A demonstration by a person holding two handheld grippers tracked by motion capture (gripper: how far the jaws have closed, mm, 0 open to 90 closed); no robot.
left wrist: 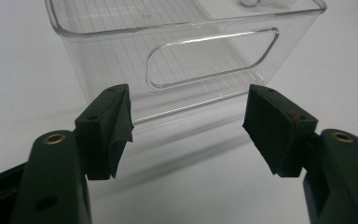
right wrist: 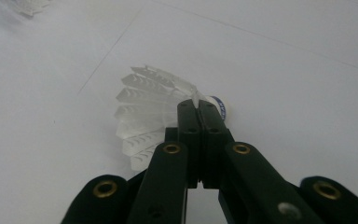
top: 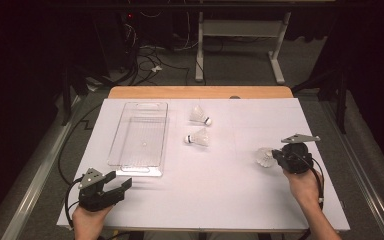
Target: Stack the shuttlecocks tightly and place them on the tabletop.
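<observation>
A white feather shuttlecock [right wrist: 142,109] is pinched near its cork between the jaws of my right gripper [right wrist: 197,106], which is shut on it. From above, this shuttlecock [top: 264,157] and the right gripper [top: 276,156] are at the table's right side. Two more shuttlecocks [top: 200,115] [top: 198,138] lie on the white sheet near the middle. My left gripper [top: 122,181] stands open at the front left with nothing between its fingers. It faces the near end wall of a clear plastic tray [left wrist: 205,56]. In the left gripper view the left gripper [left wrist: 189,123] is a little short of that wall.
The clear tray [top: 138,169] lies lengthwise on the left half of the white sheet [top: 220,190]. A wooden table edge [top: 200,92] shows at the back. Beyond it are a desk frame and cables on the floor.
</observation>
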